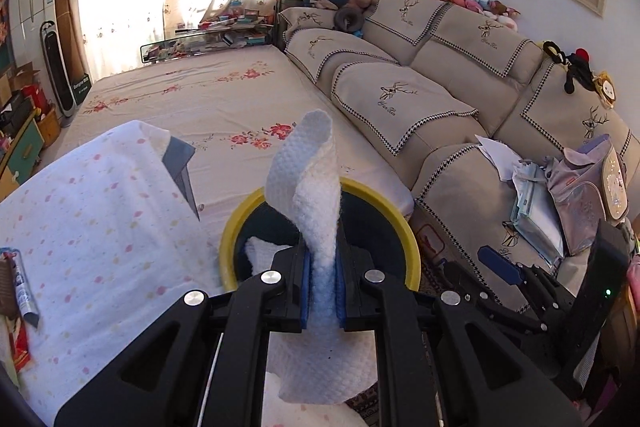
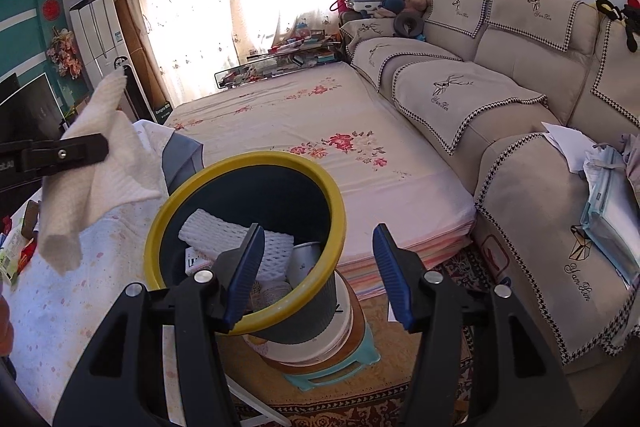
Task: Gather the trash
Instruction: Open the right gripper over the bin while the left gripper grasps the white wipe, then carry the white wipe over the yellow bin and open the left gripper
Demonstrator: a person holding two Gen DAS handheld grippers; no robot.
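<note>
While clamped on a white paper towel (image 1: 316,195), left hand-held gripper (image 1: 323,291); right hand-held gripper (image 2: 316,275) apart (empty), over bin (image 2: 192,195).

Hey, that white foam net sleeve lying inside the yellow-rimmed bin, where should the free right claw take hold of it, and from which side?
Probably its raised upper end. The foam net sleeve lies slanted on the other trash in the bin, that end highest and clear. Bring the open right claw down through the bin's mouth from above, jaws across the sleeve's narrow width; it looks soft enough to pinch.

both wrist cams close, sharing bin (image 1: 408,227)
</note>
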